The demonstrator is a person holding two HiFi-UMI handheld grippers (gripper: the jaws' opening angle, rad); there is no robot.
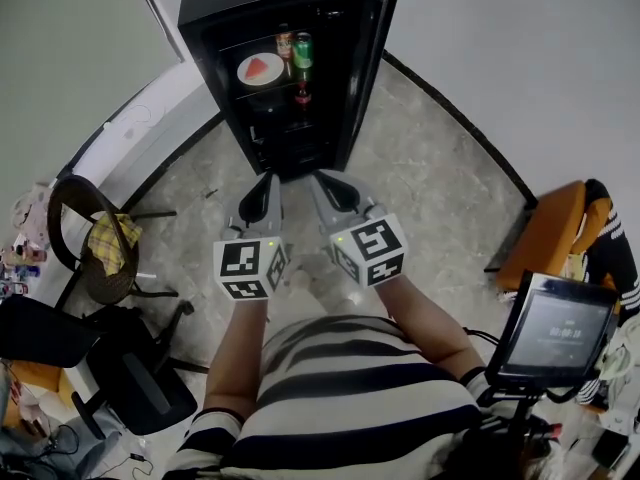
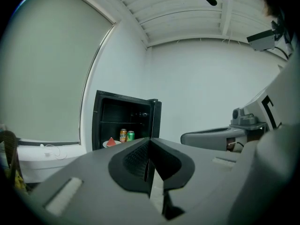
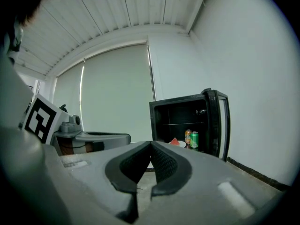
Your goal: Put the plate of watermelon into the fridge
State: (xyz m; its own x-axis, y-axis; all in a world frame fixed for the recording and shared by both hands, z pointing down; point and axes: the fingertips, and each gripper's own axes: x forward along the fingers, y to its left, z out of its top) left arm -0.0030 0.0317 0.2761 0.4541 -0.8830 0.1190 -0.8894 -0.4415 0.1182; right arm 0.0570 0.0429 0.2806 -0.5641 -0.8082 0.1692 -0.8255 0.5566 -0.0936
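The plate of watermelon rests on the upper shelf inside the black mini fridge, whose door stands open to the right. An orange can and a green can stand beside the plate. My left gripper and right gripper hang side by side over the floor in front of the fridge, well short of it. Both are shut with nothing in them. The plate shows in the left gripper view beyond the closed jaws of the left gripper. The right gripper view also shows the plate, past the right gripper.
A dark bottle stands on a lower fridge shelf. A round chair with a yellow cloth and a black chair are at the left. An orange seat and a screen on a stand are at the right. Marble floor lies before the fridge.
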